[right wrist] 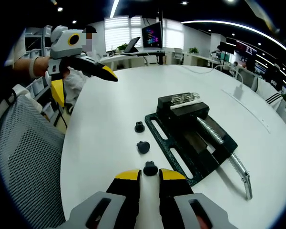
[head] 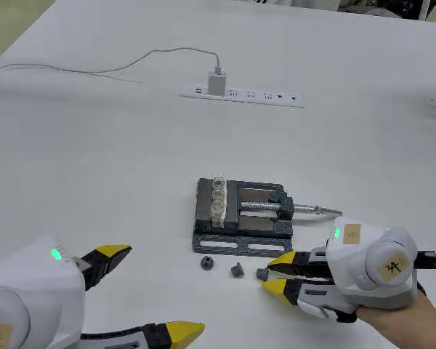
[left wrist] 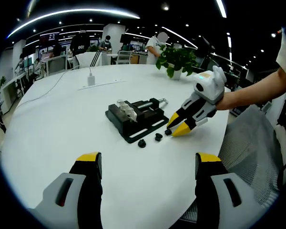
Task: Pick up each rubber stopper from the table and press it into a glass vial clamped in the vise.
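Stoppers [head: 236, 270], three in a row, lie on the table [head: 94, 145] at six o'clock of the vise [head: 258, 224], whose glass vials [head: 218, 196] look unplugged, so every press seems left to do. The right gripper [head: 275, 275], at four o'clock of the vise, holds its jaws at a slim gap with the nearest stopper [right wrist: 150, 168] just off their tips, not yet pinched; the left gripper [left wrist: 148, 162] hangs at eight o'clock, jaws spread wide, empty.

vise [head: 258, 225] black | stoppers [head: 207, 263] dark grey | table [head: 94, 145] white | power strip [head: 243, 94] white
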Available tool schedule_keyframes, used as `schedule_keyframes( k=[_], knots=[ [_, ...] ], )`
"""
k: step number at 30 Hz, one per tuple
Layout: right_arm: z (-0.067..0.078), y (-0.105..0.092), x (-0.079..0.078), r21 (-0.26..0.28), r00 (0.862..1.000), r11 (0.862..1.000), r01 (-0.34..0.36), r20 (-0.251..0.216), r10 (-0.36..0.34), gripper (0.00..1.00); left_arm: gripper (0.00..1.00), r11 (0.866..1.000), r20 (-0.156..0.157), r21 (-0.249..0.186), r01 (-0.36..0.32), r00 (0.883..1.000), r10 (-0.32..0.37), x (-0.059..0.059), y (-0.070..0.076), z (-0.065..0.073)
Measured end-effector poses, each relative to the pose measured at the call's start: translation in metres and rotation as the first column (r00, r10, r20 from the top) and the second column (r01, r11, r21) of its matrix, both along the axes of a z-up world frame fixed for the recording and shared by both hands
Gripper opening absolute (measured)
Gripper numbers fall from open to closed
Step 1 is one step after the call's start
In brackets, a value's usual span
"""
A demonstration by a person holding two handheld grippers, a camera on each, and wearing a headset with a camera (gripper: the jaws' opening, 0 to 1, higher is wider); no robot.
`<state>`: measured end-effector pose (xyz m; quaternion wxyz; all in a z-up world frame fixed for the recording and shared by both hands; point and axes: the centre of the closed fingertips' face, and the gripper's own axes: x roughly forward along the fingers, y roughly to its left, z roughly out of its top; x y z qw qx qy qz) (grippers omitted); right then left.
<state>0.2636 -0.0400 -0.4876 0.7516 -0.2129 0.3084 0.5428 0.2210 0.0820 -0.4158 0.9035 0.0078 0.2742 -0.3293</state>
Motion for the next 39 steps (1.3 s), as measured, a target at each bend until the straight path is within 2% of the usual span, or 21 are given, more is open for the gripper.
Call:
schedule_keyframes(
  k=[10, 15, 21, 26, 32, 33, 34, 37, 39],
  knots=[
    [0.001, -0.001, 0.002, -0.016, 0.999, 1.0, -0.027, 0.032, 0.027, 0.08, 0.78, 1.0, -0.007, 0.004, 0.011, 1.0, -0.011, 0.001, -0.002, -0.002],
    [0.01, -0.003, 0.0, -0.041, 0.997, 0.997, -0.058, 0.039, 0.06, 0.07, 0.76, 0.999, -0.004, 0.016, 0.03, 1.0, -0.03, 0.002, -0.005, 0.0],
    [0.032, -0.01, -0.006, -0.08, 0.993, 0.991, -0.104, 0.047, 0.108, 0.07, 0.73, 0.998, 0.015, 0.038, 0.056, 0.998, -0.057, 0.002, -0.012, 0.01],
    [0.053, -0.01, -0.011, -0.087, 0.991, 0.988, -0.129, 0.033, 0.132, 0.07, 0.68, 0.993, 0.032, 0.068, 0.098, 0.994, -0.1, -0.001, -0.021, 0.016],
    [0.075, -0.007, -0.02, -0.116, 0.981, 0.975, -0.189, 0.032, 0.194, 0.07, 0.59, 0.982, 0.067, 0.096, 0.164, 0.983, -0.171, -0.005, -0.038, 0.026],
    [0.077, -0.007, -0.022, -0.125, 0.978, 0.971, -0.203, 0.029, 0.208, 0.07, 0.58, 0.979, 0.074, 0.1, 0.178, 0.98, -0.186, -0.006, -0.041, 0.028],
    [0.077, -0.008, -0.025, -0.157, 0.967, 0.957, -0.244, 0.035, 0.253, 0.07, 0.56, 0.975, 0.082, 0.109, 0.193, 0.976, -0.202, -0.007, -0.045, 0.029],
    [0.077, -0.006, -0.031, -0.164, 0.962, 0.949, -0.268, 0.013, 0.274, 0.07, 0.49, 0.966, 0.09, 0.129, 0.223, 0.968, -0.236, -0.009, -0.053, 0.032],
    [0.079, -0.005, -0.036, -0.183, 0.953, 0.937, -0.297, 0.013, 0.304, 0.07, 0.47, 0.963, 0.1, 0.135, 0.234, 0.964, -0.248, -0.009, -0.059, 0.036]
  ],
)
